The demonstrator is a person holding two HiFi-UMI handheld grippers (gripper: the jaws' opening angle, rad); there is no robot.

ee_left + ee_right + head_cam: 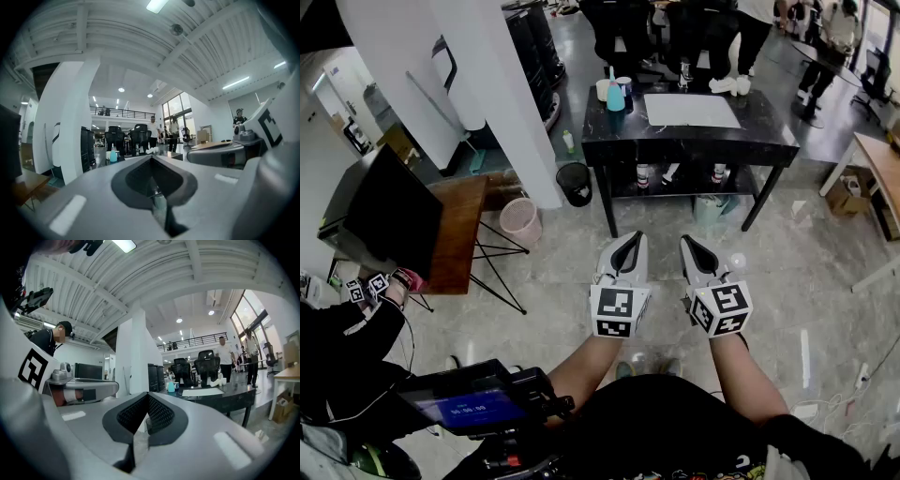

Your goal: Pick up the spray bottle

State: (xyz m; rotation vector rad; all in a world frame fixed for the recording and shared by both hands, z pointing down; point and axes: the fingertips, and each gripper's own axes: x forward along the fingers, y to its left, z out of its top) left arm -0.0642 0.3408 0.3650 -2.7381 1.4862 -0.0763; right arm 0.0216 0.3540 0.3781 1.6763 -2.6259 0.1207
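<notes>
While the person is standing well back from the black bench (694,141), a black monitor (389,211) is showing at the far left of the head view, and a pink basket (520,222) and a black bin (574,183) are standing on the floor to its right, near a white pillar (502,84). The spray bottle (616,94), pale blue, is standing upright on the left end of the bench, just beside a white cup (603,89), and it is well apart from both tongs. The left tongs (628,246) are hanging over the floor in front of the bench and pointing toward it. In the left gripper view their jaws are pressing together with nothing between them, and the bottle is appearing small and far away, to the left of them. Just beside them, the right tongs (694,248) are pointing the same way. The right gripper view is showing their jaws pressed together too, gripping nothing, with the bottle far ahead on the bench. A white sheet (691,110) is lying flat on the bench top, to the right of the bottle.
</notes>
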